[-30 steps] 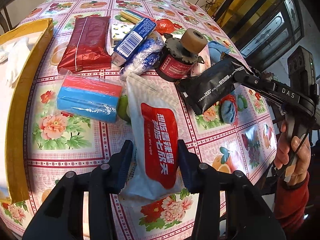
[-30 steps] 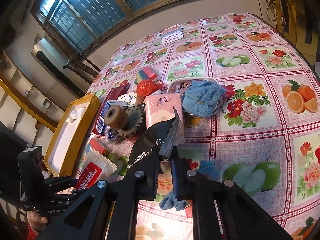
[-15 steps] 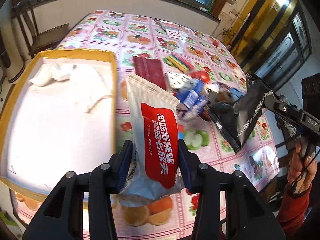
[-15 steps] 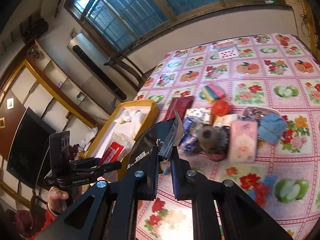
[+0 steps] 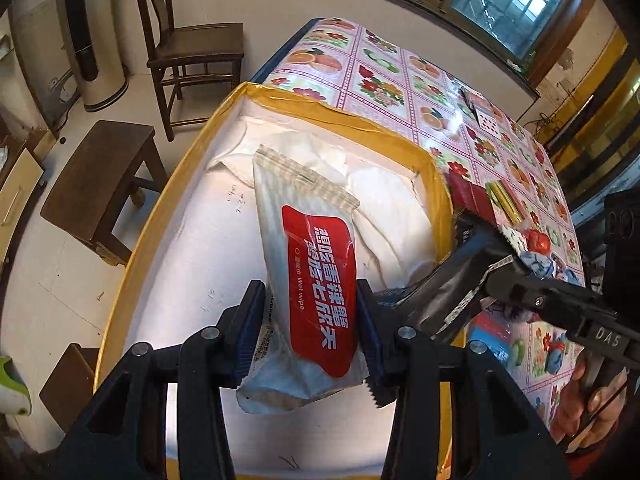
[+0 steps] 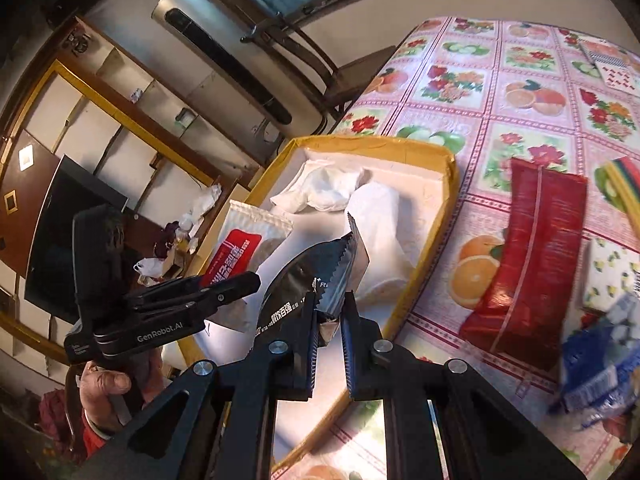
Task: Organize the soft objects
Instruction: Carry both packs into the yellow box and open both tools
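Left wrist view: the left claw (image 5: 311, 322) is clamped on a white wet wipe pack (image 5: 308, 276) with a red label, its two blue-padded fingers (image 5: 250, 326) pressing the pack's sides. The pack hangs above the white inside of a yellow-rimmed tray (image 5: 344, 120) that sits at the near end of the table (image 5: 400, 84), which is covered in a fruit and flower print cloth. White cloths (image 5: 384, 208) lie in the tray's far part. To the right, the right claw (image 5: 492, 268) pinches a black pouch (image 5: 444, 292) over the tray's right rim, and a hand (image 5: 588, 408) grips its handle. Beyond the rim lies a dark red packet (image 5: 468, 200). A wooden chair (image 5: 192, 48) and a stool (image 5: 100, 176) stand on the floor to the left.

Right wrist view: the right claw (image 6: 331, 334) is closed on the black pouch (image 6: 312, 280), gripping its lower edge, with the serrated top pointing up over the tray (image 6: 400, 146). The white cloths (image 6: 340, 192) lie beyond it in the tray. To the left, the left claw (image 6: 240, 284) holds the wet wipe pack (image 6: 248, 236) above the tray's near left side, and a hand (image 6: 104, 392) holds that tool. On the table (image 6: 500, 120) to the right of the tray lie the dark red packet (image 6: 532, 256) and a blue and white packet (image 6: 600, 368).
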A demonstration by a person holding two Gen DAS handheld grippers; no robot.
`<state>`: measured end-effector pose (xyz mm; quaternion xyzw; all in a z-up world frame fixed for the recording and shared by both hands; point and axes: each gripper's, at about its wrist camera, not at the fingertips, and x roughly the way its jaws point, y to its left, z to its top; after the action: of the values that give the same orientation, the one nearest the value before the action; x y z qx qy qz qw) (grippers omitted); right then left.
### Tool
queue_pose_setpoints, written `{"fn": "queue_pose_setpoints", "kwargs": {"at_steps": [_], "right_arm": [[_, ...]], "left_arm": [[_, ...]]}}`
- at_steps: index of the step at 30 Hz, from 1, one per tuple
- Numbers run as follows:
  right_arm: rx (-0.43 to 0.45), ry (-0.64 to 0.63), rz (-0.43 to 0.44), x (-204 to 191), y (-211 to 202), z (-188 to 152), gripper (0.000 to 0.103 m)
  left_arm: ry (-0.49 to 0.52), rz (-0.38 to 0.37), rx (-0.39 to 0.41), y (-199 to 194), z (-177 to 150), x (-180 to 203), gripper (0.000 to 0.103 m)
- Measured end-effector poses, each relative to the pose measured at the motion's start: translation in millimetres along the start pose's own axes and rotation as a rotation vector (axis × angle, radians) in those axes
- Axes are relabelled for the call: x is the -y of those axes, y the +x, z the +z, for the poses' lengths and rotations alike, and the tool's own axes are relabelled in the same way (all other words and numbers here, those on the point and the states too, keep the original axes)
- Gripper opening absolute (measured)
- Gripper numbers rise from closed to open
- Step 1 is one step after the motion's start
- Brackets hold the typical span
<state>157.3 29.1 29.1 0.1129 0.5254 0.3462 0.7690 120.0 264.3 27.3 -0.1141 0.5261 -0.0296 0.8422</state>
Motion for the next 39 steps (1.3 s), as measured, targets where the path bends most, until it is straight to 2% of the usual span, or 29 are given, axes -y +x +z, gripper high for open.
{"fn": "queue_pose_setpoints", "kwargs": {"at_steps": [5,8,10,13,15,19,21,24,27,30,34,37,39], "right_arm": [[-0.035,0.004,-0.068,4,40,11,0.012],[-0.003,-0.013,-0.136,4,44,16,0.018],[0.014,-0.034,-0.185,2,42,15,0.03],[0.052,-0.048,-0.234,-1,32,14,0.032],[0.07,-0.039,-0.228,-1,23,12,0.034],[0.098,-0.061,-0.219,-7,7,5,0.035],[0.117,-0.051,-0.191,-8,-5,0,0.036],[0.137,-0.038,-0.138,-9,-26,-10,0.036],[0.166,-0.067,-0.127,-12,-59,-26,0.038],[0.208,-0.071,-0.14,-6,-98,-46,0.053],[0.245,-0.042,-0.173,13,-141,-77,0.054],[0.247,-0.001,-0.191,34,-163,-102,0.054],[0.252,0.022,-0.21,49,-177,-117,0.054]], "left_arm": [[-0.038,0.02,-0.033,24,8,-18,0.043],[-0.041,0.032,-0.043,33,7,-23,0.045],[-0.05,0.042,-0.03,32,8,-25,0.047],[-0.036,0.067,-0.024,30,8,-24,0.053],[-0.023,0.062,-0.022,29,8,-22,0.061],[-0.036,0.098,0.039,13,6,-22,0.064],[-0.05,0.102,0.069,4,4,-25,0.073],[-0.062,0.086,0.102,-13,-2,-23,0.073],[-0.036,0.074,0.135,-29,-14,-8,0.073],[-0.013,0.015,0.147,-40,-27,16,0.074],[0.055,-0.051,0.144,-45,-43,59,0.076],[0.1,-0.116,0.095,-37,-56,91,0.077],[0.142,-0.131,0.069,-30,-66,114,0.077]]}}
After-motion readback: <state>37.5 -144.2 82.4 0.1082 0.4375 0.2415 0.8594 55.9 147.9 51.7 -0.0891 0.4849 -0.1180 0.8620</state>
